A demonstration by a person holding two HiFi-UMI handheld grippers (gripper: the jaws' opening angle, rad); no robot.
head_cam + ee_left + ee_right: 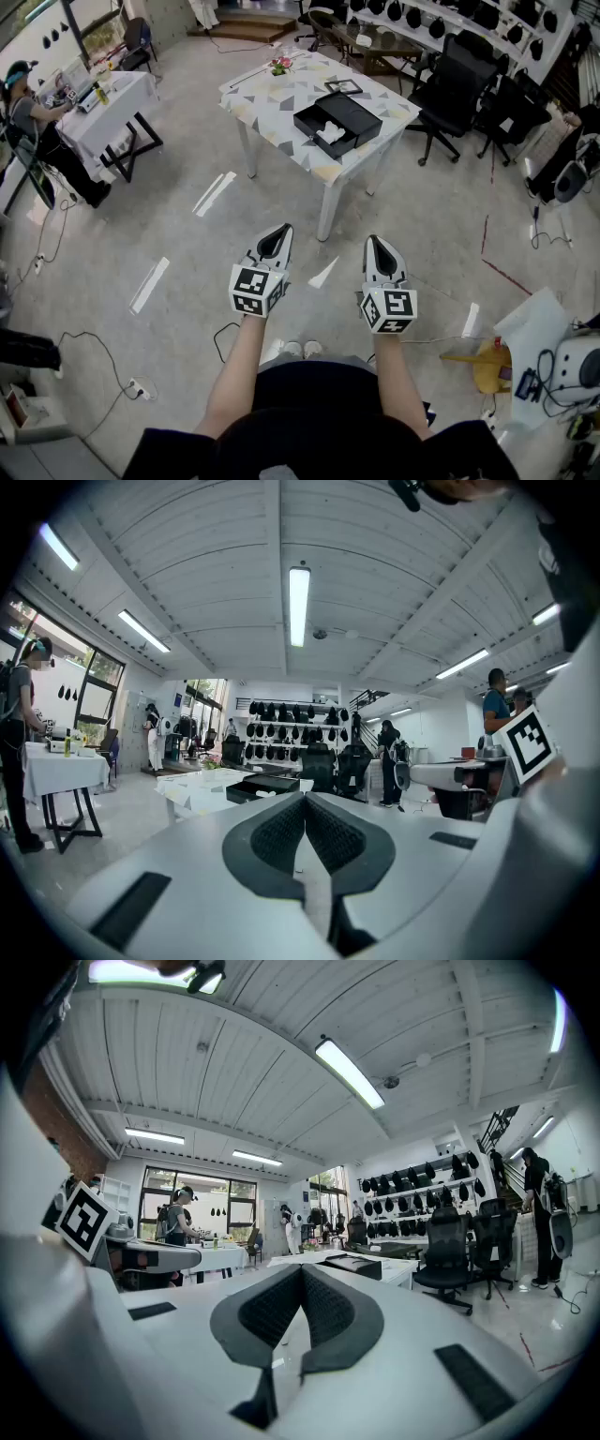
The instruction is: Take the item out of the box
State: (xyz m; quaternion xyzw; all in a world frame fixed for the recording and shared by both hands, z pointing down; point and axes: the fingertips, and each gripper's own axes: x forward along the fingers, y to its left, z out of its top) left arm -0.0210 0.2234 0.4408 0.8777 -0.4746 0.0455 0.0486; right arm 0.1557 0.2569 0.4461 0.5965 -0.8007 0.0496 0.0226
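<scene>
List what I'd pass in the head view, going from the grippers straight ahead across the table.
left gripper and right gripper side by side, both shut and empty → near leg of the table → open black box with the white item inside → black frame

Large open lab or workshop hall: polished concrete floor [187,281], loose cables [94,342], office chairs [459,70], white bench [131,94] with gear, wall rack [281,710] of dark helmet-like items, strip lights [298,602].
</scene>
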